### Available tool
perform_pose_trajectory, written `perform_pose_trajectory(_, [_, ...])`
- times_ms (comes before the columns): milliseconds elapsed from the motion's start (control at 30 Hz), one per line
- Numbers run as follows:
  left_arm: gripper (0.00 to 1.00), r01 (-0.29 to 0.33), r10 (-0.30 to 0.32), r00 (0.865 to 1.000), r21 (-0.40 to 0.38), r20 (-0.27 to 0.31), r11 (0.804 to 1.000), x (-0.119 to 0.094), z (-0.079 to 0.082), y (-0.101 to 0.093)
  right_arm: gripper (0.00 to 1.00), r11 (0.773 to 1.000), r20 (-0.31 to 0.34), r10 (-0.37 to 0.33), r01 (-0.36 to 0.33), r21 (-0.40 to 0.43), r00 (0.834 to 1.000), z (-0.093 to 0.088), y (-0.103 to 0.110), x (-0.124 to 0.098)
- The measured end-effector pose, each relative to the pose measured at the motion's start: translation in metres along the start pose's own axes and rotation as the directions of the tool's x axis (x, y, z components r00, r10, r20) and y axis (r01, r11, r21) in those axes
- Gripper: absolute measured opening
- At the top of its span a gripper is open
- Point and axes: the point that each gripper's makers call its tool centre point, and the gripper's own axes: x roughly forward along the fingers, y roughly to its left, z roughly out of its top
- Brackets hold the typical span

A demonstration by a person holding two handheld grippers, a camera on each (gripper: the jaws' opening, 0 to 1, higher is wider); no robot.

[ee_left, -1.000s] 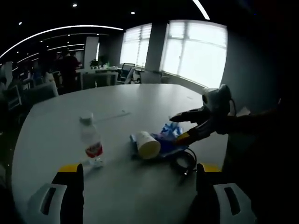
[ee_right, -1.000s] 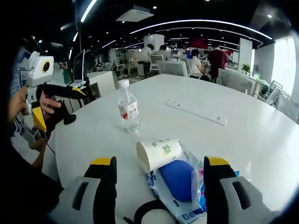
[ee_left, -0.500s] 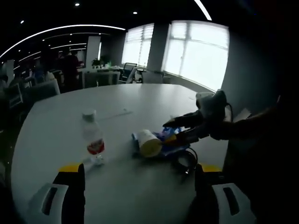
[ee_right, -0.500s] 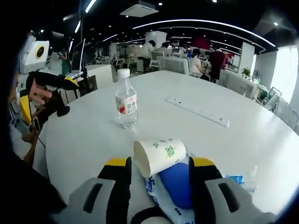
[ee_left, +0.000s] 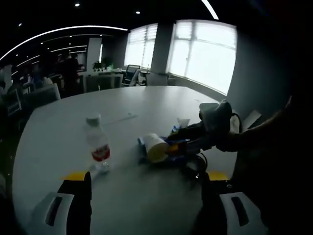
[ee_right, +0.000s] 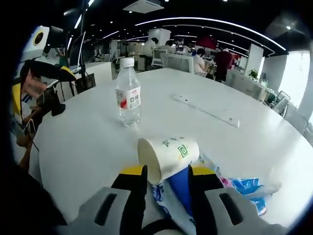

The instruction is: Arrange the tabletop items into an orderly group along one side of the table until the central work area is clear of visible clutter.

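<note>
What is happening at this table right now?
A person with a gripper in each hand is tidying a round white table. The right gripper is reaching toward a paper cup lying on its side on a blue plastic bag, its jaws narrowed around the cup's lower edge but not clearly gripping it. A water bottle stands upright farther back, untouched. The left gripper hangs open over the table.

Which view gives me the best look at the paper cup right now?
The right gripper view: the paper cup lies on its side, close and well lit, its green print readable. In the left gripper view the cup is small, dim and farther off.
</note>
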Motion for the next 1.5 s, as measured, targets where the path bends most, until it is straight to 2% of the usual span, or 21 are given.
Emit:
perform_pose_trajectory(233, [0.9, 0.012, -0.012, 1.0, 0.001, -0.02, 1.0, 0.002, -0.007, 0.0, 0.08, 0.999, 0.027, -0.045, 0.044, 0.021, 0.999, 0.002, -0.007, -0.003])
perform_pose_trajectory(533, [0.89, 0.007, -0.007, 0.999, -0.004, -0.033, 1.0, 0.0, -0.013, 0.001, 0.0, 0.994, 0.053, -0.094, 0.091, 0.068, 0.994, 0.001, -0.024, -0.006])
perform_pose_trajectory(867, [0.88, 0.002, -0.002, 1.0, 0.003, -0.027, 1.0, 0.001, -0.011, -0.002, 0.0, 0.988, 0.089, -0.128, 0.119, 0.1, 0.988, 0.006, -0.034, -0.013])
perform_pose_trajectory(1233, [0.87, -0.011, 0.011, 1.0, 0.024, -0.006, 1.0, 0.0, -0.005, -0.007, 0.0, 0.979, 0.154, -0.122, 0.094, 0.18, 0.981, 0.029, -0.042, -0.031])
perform_pose_trajectory(1333, [0.88, -0.01, 0.01, 1.0, 0.032, -0.008, 0.999, 0.0, -0.004, -0.01, 0.0, 0.979, 0.142, -0.128, 0.102, 0.179, 0.981, 0.032, -0.046, -0.034])
perform_pose_trajectory(1500, [0.89, -0.008, 0.008, 1.0, 0.038, -0.007, 0.999, -0.001, -0.002, -0.012, 0.0, 0.98, 0.131, -0.084, 0.058, 0.193, 0.988, 0.045, -0.045, -0.039])
